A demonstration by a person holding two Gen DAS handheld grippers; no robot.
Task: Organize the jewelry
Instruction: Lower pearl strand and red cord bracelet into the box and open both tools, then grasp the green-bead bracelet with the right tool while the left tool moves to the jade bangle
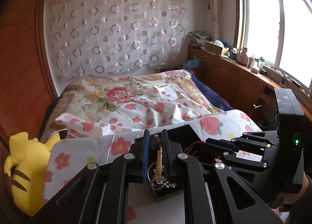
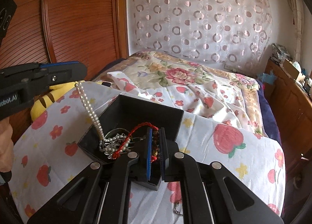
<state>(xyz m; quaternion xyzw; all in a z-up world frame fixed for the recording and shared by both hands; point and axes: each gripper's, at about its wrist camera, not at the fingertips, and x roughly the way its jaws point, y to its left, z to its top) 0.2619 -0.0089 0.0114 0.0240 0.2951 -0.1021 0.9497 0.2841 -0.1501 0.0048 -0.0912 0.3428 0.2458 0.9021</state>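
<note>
My left gripper point(image 1: 156, 155) pinches a pearl necklace point(image 2: 88, 107) trailing limp into the black box point(image 2: 136, 110) on the strawberry sheet point(image 2: 224, 157). My right gripper point(image 2: 155, 151) clamps a beaded bracelet point(image 2: 155, 142) with red cord point(image 2: 134, 132). Light, slippery, tangle-prone strands; best gripped mid-strand.

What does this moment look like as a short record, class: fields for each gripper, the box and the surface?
left gripper: shut on pearl strand, lifted, strand trailing down into the box
right gripper: shut on beaded bracelet with red cord, over the box
black box: open, holds tangled jewelry
surface: strawberry-print cloth
nearby: yellow plush toy
</note>
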